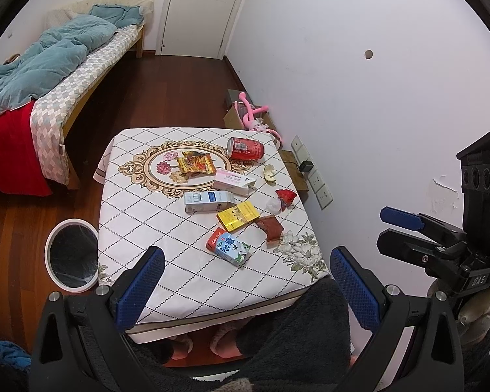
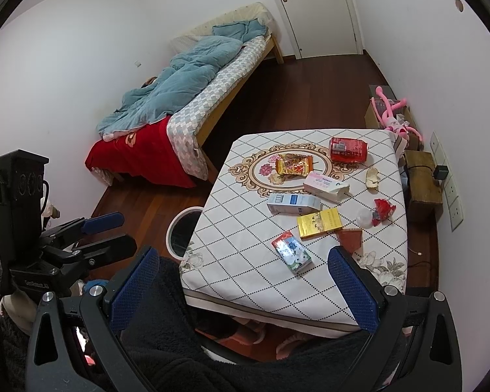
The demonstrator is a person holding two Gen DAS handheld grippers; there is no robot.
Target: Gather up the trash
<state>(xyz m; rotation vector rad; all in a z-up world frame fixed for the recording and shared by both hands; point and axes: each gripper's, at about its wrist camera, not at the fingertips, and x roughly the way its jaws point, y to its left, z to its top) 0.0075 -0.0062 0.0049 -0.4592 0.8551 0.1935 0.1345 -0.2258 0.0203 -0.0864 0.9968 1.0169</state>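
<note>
White bin [image 1: 71, 254] w/ a dark liner is sitting on the floor just beside the bench's [image 1: 166, 281] left edge; can't tell what's in it, liner looks bare from here. Trash is all lying on the bench's diamond-print cloth: milk carton [image 1: 228, 247] nearest the person, yellow box [image 1: 237, 216] beyond it, blue-white box [image 1: 209, 201], pink-white box [image 1: 233, 181], snack wrapper [image 1: 195, 162] on the floral medallion, red can [image 1: 245, 148] lying on its side at the far edge, peel scrap [image 1: 269, 173], red crumpled wrapper [image 1: 285, 196], brown-red wrapper [image 1: 271, 227]. Left gripper [image 1: 245, 290] is hovering over the near edge, fingers wide apart, holding nothing. Right gripper [image 2: 241, 290] likewise, fingers spread, empty. Bed [image 2: 192, 98] w/ teal quilt is standing along the wall, door [image 2: 313, 9] beyond, dark wood floor [image 1: 166, 91].
</note>
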